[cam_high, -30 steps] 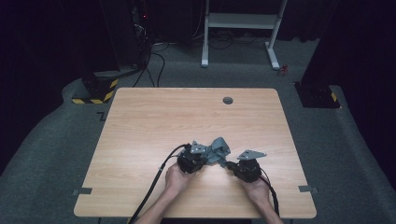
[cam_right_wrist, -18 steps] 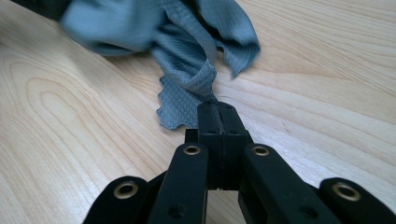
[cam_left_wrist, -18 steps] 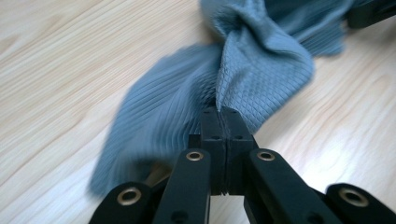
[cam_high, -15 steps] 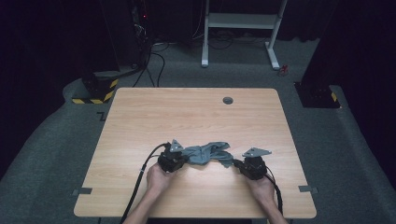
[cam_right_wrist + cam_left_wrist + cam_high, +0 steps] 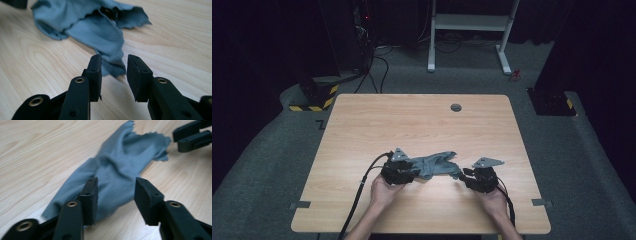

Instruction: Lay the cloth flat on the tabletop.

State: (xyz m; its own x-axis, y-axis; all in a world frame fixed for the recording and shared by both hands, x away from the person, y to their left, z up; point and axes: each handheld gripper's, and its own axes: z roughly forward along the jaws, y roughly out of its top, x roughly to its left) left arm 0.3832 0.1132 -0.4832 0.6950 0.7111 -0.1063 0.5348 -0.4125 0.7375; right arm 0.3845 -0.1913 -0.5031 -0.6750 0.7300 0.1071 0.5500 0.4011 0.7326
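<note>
Both your grippers, left gripper (image 5: 115, 195) and right gripper (image 5: 113, 75), stand apart at the grey cloth's (image 5: 434, 165) ends; next, clamp each end.

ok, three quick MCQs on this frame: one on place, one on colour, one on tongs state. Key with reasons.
1. Where does the cloth lie on the table?
A far edge
B near edge, between both tongs
C left corner

2. Cloth colour?
A red
B white
C grey-blue

3. Left tongs and right tongs are:
A both open
B both clamped on cloth
C one open, one clamped

Key:
1 B, the high view shows it stretched between the two hands near the person.
2 C, grey-blue in every view.
3 A, each gripper view shows a gap between the jaws, no fabric pinched.
</note>
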